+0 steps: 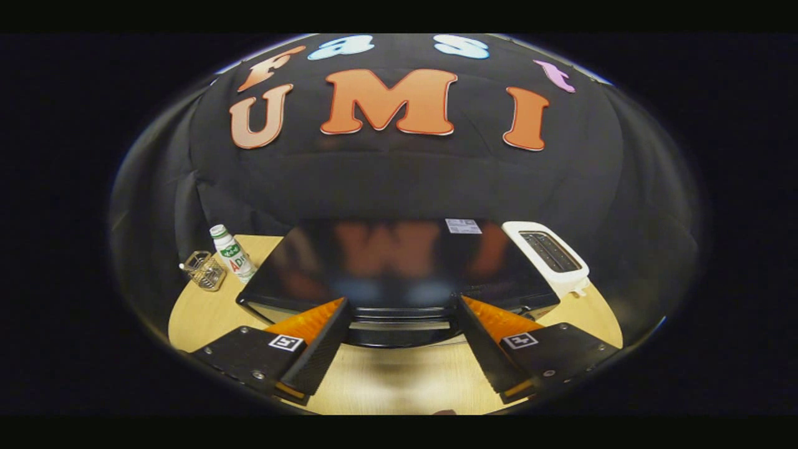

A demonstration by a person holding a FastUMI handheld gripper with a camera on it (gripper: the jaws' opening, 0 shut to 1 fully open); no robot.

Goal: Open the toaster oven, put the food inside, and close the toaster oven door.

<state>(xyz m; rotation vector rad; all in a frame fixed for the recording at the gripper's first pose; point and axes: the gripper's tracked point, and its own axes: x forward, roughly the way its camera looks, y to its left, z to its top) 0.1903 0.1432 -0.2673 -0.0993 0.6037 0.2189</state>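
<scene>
Black cloth hangs as the booth's back wall behind a pale wooden table (386,386), and the glossy black toaster oven (399,268) sits in the middle of that table, seen from above and in front so that its shiny top mirrors the wall. Left of the oven stand a small white drink bottle (232,253) with a green label and, further left, a clear glass container (206,270); just right of the oven is a white two-slot toaster (552,254). The gripper (399,312) hangs over the oven's front edge with its fingers spread wide and nothing between them, the door handle (399,315) lying in the gap just ahead of the tips. By my reading the opening step is in hand: the door looks closed and no food can be made out. The next move calls for lowering the tips around the handle, pinching it squarely, then pulling outward and down along the hinge arc without dragging the oven across the wood.
</scene>
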